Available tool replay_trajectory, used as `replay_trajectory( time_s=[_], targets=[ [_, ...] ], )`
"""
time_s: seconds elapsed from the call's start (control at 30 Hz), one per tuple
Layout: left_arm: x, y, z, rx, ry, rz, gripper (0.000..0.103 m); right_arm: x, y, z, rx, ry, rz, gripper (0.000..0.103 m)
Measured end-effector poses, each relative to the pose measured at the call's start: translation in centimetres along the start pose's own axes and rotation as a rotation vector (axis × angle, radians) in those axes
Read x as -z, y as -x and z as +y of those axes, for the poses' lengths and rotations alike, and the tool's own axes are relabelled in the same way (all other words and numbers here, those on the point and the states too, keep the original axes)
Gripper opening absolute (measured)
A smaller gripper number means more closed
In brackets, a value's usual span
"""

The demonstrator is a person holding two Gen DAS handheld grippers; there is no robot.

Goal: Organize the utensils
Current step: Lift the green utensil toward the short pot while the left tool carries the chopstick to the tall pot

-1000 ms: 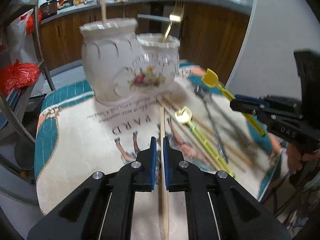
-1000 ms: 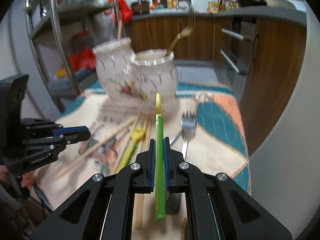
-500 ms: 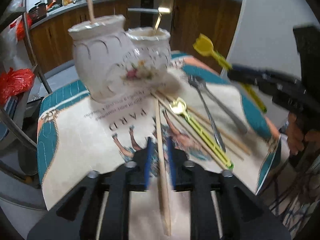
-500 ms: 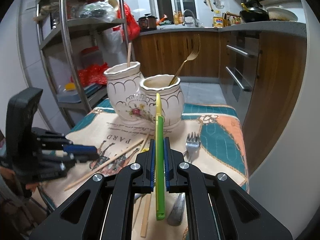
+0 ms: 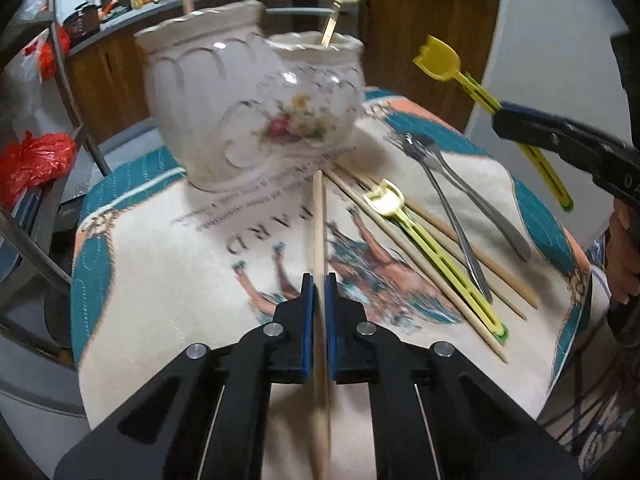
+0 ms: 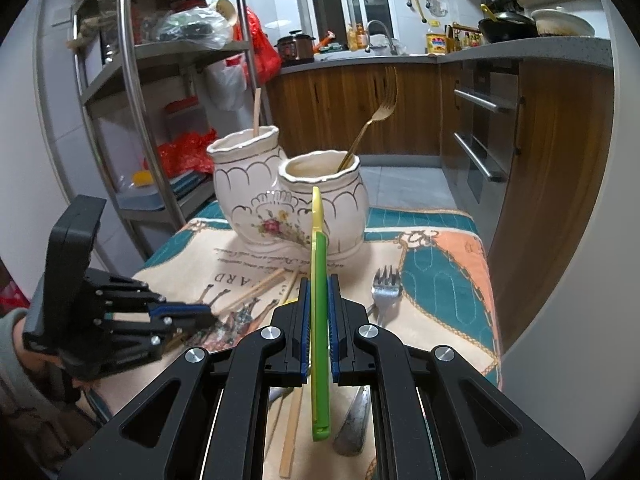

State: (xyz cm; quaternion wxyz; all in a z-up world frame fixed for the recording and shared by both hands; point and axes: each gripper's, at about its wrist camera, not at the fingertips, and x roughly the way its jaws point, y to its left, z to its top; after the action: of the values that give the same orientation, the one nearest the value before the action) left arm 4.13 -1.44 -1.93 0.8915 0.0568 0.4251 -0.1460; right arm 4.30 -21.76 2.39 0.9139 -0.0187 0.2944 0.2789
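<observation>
Left wrist view: the left tool (image 5: 316,288), lower centre, has its jaws pressed together on a single wooden chopstick (image 5: 318,216) that runs from the bottom edge up toward the holder. A two-chamber ceramic holder (image 5: 248,116) stands upper centre on the cloth-covered tabletop (image 5: 160,272); a wooden stick tip shows above the taller chamber and a gold handle (image 5: 332,26) above the shorter one, both blurred. Loose at centre right: several more chopsticks (image 5: 432,264), a yellow-green plastic utensil (image 5: 436,256), and two steel forks (image 5: 452,208). At upper right the right tool (image 5: 520,120) pinches a second yellow-green plastic fork (image 5: 444,66), lifted clear of the cloth. Right wrist view: the right tool (image 6: 319,312), lower centre, is clamped on that green-handled fork (image 6: 319,272), which points at the holder (image 6: 288,200) in mid frame. One wooden chopstick (image 6: 257,112) stands in the left chamber and one gold fork (image 6: 376,120) in the right. The left tool (image 6: 192,312) sits at lower left, gripping its chopstick (image 6: 256,288) low over the cloth. A steel fork (image 6: 386,284) and further sticks lie on the tabletop (image 6: 440,280). Status, as judged: early; two items stowed, two in hand, and at least six remaining loose to be sorted by type.
</observation>
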Motion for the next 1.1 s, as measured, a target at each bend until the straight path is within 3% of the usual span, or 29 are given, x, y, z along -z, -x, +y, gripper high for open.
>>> replay_trajectory(
  time_s=[0.1,0.2,0.5,0.67,0.8,0.87,0.93,1.1],
  targets=[
    [-0.3,1.6,1.4,0.063,0.048,-0.064,0.006,-0.5,0.2,0.1,-0.011,0.002,-0.019,0.009],
    [-0.8,3.9,2.0,0.073,0.043,-0.163,0.006,-1.3,0.4,-0.1,-0.022,-0.003,-0.045,0.009],
    [-5.0,8.8,3.5,0.025,0.053,-0.42,0.006,-5.9,-0.9,-0.2,-0.045,-0.022,-0.142,0.009],
    [-8.7,8.7,6.1,0.089,0.151,-0.527,0.006,-8.7,-2.2,-0.3,-0.068,-0.041,-0.205,0.009],
    [-12.0,7.8,7.5,0.062,0.163,-0.584,0.006,-11.2,-4.0,-1.3,-0.089,-0.096,-0.247,0.009],
    [-13.1,7.2,8.0,0.084,0.172,-0.607,0.006,-12.1,-5.1,-1.8,-0.101,-0.125,-0.256,0.009],
    [-14.1,6.6,8.8,0.113,0.204,-0.644,0.006,-12.7,-6.3,-2.2,-0.109,-0.144,-0.272,0.009],
    [-15.7,4.4,9.6,0.089,0.234,-0.694,0.006,-13.1,-8.9,-2.9,-0.138,-0.204,-0.282,0.009]
  ],
)
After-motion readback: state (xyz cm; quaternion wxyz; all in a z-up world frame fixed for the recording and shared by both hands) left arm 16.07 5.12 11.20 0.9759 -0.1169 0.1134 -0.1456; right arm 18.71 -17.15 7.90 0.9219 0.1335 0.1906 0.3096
